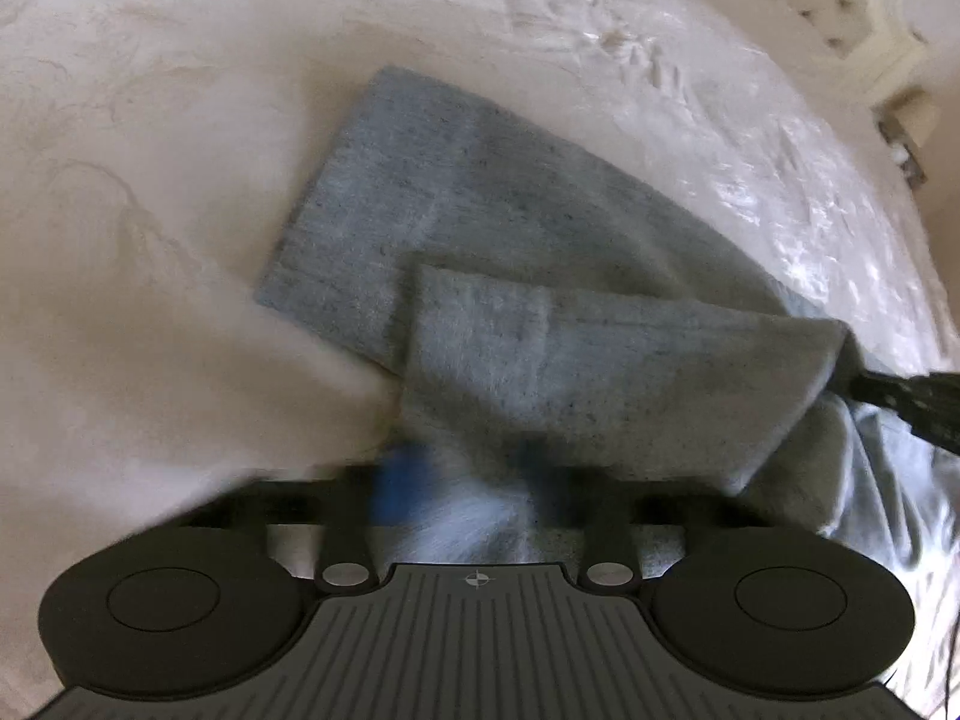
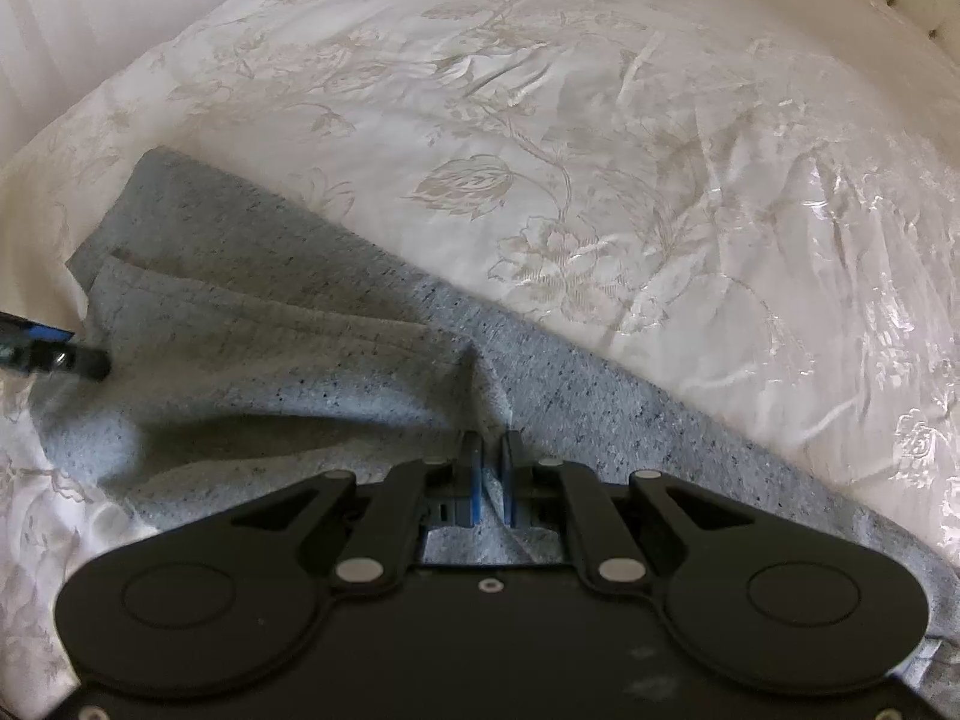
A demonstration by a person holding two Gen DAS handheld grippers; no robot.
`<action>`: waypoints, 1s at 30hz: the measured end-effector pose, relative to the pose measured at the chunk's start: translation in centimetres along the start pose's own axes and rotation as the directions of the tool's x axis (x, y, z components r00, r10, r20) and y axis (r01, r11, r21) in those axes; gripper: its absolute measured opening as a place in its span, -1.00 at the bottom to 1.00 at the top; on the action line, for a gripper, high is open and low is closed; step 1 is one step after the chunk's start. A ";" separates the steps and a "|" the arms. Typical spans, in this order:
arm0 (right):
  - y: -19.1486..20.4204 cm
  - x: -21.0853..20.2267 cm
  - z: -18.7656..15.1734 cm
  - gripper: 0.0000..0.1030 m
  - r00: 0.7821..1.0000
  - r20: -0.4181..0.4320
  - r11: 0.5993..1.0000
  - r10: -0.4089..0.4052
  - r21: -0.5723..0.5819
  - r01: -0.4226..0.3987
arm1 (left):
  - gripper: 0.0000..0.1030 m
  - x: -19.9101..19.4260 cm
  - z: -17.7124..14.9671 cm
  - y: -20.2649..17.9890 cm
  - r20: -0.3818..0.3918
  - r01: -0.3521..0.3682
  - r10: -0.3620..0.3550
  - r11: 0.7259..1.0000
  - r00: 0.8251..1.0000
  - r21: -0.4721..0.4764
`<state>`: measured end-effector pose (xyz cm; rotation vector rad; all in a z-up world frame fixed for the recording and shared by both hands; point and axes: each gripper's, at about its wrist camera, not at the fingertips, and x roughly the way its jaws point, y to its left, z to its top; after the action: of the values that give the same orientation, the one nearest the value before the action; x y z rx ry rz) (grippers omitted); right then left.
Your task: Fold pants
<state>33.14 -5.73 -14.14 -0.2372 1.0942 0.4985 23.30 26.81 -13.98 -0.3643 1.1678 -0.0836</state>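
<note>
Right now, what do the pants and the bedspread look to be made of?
Pants: soft knit, probably cotton jersey or fleece; matte heathered grey with dark flecks, draping in loose rounded folds.
Bedspread: woven, satin-like fabric, perhaps jacquard or damask; cream, glossy highlights on the creases, floral pattern woven in rather than printed, as far as it looks. Fibre cannot be told.

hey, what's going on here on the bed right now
A person is folding grey pants on a bed with a white flowered bedspread, working a handheld gripper in each hand. The right gripper is shut on a fold of the fabric. The left gripper is blurred, but it too is pinching the cloth at the other side. One end of the pants already lies doubled over the rest.
</note>
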 end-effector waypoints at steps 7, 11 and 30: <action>-0.1 -3.0 0.0 -0.85 0.997 0.079 1.000 -0.016 0.004 0.016 | -0.89 -6.0 1.4 -2.5 0.163 -0.059 0.033 0.985 0.986 0.161; -0.7 -4.6 1.1 -0.89 0.989 0.143 1.000 -0.022 0.017 0.019 | -0.90 -8.8 4.9 -2.0 0.248 -0.072 0.028 0.983 0.968 0.169; -3.3 1.3 -0.5 -0.02 0.997 -0.071 0.984 0.026 -0.176 -0.038 | -0.91 -3.4 5.6 2.6 0.128 -0.124 0.106 0.981 0.986 0.148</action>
<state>34.89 -8.40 -15.73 -0.3958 1.1224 0.6212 26.72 31.46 -9.97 -0.1611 1.0544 -0.0505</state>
